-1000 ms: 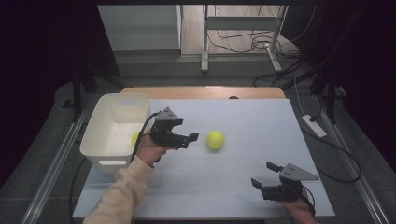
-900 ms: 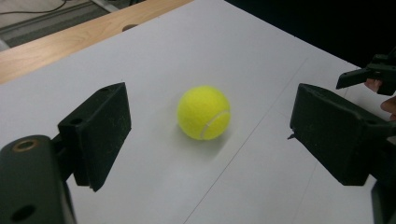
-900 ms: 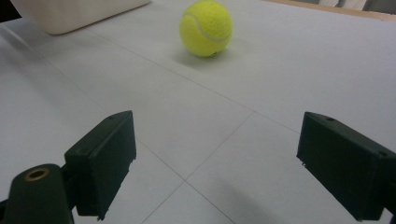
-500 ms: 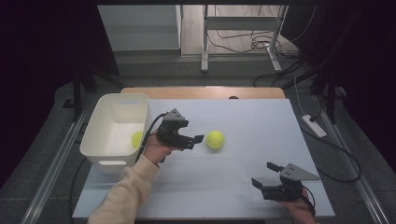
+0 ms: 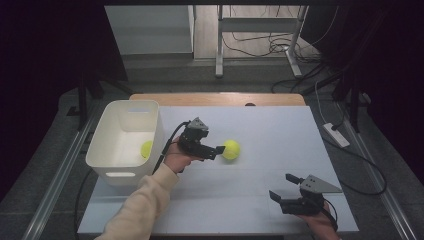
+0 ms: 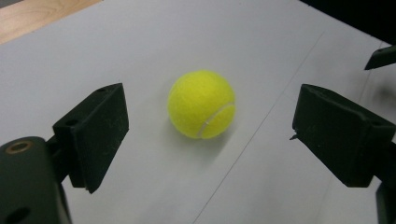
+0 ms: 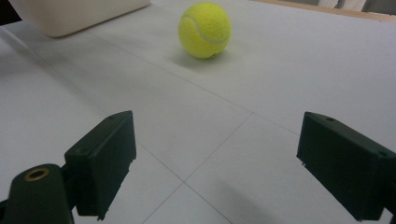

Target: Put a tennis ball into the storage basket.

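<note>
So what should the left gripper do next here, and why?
Probably ease forward a little, then close: the left gripper is open, and the tennis ball lies on the table just ahead of its fingers, centred between them but not yet touched.

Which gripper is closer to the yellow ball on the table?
Left. The left gripper is right beside the tennis ball, jaws open toward it, not touching. The right gripper sits open far off, near the table's front edge.

A power strip point(image 5: 335, 135) is seen on the floor right of the table point(image 5: 280, 120); cables point(image 5: 260, 45) are strewn beyond.
</note>
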`<action>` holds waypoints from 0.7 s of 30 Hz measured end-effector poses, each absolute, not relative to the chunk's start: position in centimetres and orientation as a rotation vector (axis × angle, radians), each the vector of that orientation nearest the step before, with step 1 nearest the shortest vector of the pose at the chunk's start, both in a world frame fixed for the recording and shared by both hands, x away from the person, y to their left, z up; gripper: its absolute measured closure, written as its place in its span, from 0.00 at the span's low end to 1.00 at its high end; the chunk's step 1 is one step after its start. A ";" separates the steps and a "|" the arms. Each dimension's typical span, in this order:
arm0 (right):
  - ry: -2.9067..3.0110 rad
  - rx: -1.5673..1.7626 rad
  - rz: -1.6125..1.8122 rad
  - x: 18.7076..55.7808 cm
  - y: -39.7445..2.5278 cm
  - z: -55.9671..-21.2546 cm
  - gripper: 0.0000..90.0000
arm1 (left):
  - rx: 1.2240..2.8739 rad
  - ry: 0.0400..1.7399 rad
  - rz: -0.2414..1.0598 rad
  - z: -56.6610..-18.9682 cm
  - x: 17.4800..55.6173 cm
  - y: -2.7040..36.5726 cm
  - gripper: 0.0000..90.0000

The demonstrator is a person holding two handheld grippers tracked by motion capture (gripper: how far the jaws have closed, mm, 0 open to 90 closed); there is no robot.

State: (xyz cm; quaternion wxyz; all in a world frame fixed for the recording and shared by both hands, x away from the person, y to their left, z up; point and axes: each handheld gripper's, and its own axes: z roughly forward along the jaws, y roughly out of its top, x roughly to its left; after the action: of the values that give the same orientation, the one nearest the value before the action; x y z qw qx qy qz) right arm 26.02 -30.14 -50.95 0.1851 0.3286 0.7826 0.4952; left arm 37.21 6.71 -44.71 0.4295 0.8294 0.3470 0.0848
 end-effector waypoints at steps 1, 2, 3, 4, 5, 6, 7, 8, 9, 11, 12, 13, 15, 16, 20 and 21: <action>2.205 0.926 1.396 26.0 -30.1 -50.9 0.13 | 2.070 0.866 0.212 -44.7 37.2 6.7 0.13; 2.205 0.926 1.396 26.0 -30.2 -50.9 0.13 | 2.074 0.868 0.211 -44.8 37.3 6.6 0.13; 2.206 0.926 1.396 26.0 -30.2 -51.0 0.13 | 2.077 0.867 0.210 -44.9 37.3 6.5 0.13; 2.206 0.925 1.395 26.0 -30.2 -51.0 0.13 | 2.079 0.869 0.206 -45.0 37.4 6.4 0.13; 2.207 0.925 1.395 26.0 -30.2 -51.0 0.13 | 2.080 0.871 0.203 -45.1 37.5 6.3 0.13; 2.207 0.924 1.395 26.0 -30.1 -51.0 0.13 | 2.081 0.873 0.201 -45.1 37.6 6.2 0.13; 2.207 0.924 1.394 26.0 -30.1 -51.0 0.13 | 2.084 0.877 0.200 -45.2 37.7 6.1 0.12; 2.208 0.924 1.394 26.0 -30.1 -51.0 0.13 | 2.092 0.881 0.202 -45.3 37.7 5.9 0.12; 2.209 0.925 1.393 26.1 -30.1 -51.0 0.13 | 2.100 0.882 0.208 -45.4 37.8 5.8 0.11; 2.210 0.924 1.392 26.1 -30.1 -51.0 0.13 | 2.117 0.878 0.213 -45.6 37.8 5.6 0.10; 2.211 0.923 1.392 26.1 -30.1 -51.0 0.13 | 2.121 0.876 0.217 -45.6 37.8 5.5 0.10; 2.214 0.923 1.390 26.1 -30.1 -51.0 0.13 | 2.127 0.873 0.219 -45.7 37.9 5.4 0.09; 2.215 0.923 1.389 26.1 -30.1 -51.1 0.13 | 2.125 0.876 0.217 -45.8 38.0 5.3 0.09; 2.215 0.924 1.389 26.1 -30.1 -51.1 0.13 | 2.127 0.876 0.215 -45.9 38.1 5.2 0.09; 2.214 0.924 1.387 26.1 -30.1 -51.1 0.13 | 2.131 0.878 0.207 -46.2 38.3 4.9 0.09; 2.213 0.922 1.391 26.1 -30.1 -51.1 0.13 | 2.134 0.877 0.204 -46.2 38.3 4.8 0.09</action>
State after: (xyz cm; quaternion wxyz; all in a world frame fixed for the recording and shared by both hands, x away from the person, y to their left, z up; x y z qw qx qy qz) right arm 26.07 -30.07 -51.07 0.1837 0.3271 0.7849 0.4931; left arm 38.32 4.81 -46.22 0.4009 0.8441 0.3468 0.0808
